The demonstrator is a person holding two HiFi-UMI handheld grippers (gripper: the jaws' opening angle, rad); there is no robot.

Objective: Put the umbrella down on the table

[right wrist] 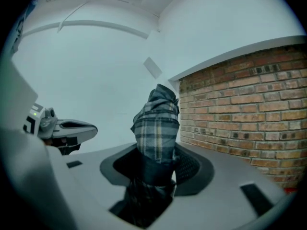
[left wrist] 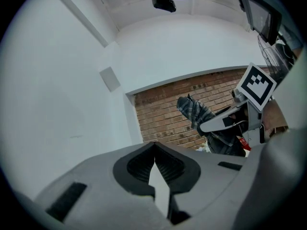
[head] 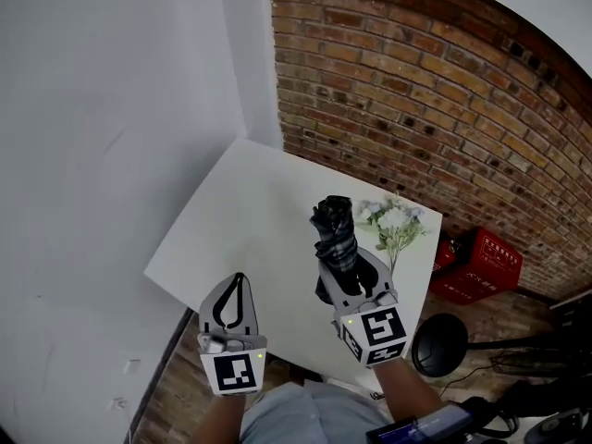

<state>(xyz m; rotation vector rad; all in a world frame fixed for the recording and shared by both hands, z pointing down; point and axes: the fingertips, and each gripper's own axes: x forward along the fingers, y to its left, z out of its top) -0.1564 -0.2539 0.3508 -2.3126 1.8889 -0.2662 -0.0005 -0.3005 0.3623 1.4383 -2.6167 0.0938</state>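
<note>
Plaid umbrella (head: 335, 231) upright between right tongs (head: 351, 268)

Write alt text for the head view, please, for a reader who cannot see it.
The right gripper holds a folded plaid umbrella over a white table; the left gripper is shut and empty. Flowers sit near the brick wall.

Left gripper (left wrist: 154, 147): jaws together, tips meeting, nothing between the ribbed pads. Beyond the tips, a white wall (left wrist: 62, 104) fills the left and meets a brick wall (left wrist: 160, 114) near centre. At right, the right gripper (left wrist: 205, 125) holds a folded plaid umbrella (left wrist: 194, 110), tilted up-left, one grey jaw lying across it. Its marker cube (left wrist: 256, 84) faces the camera.
</note>
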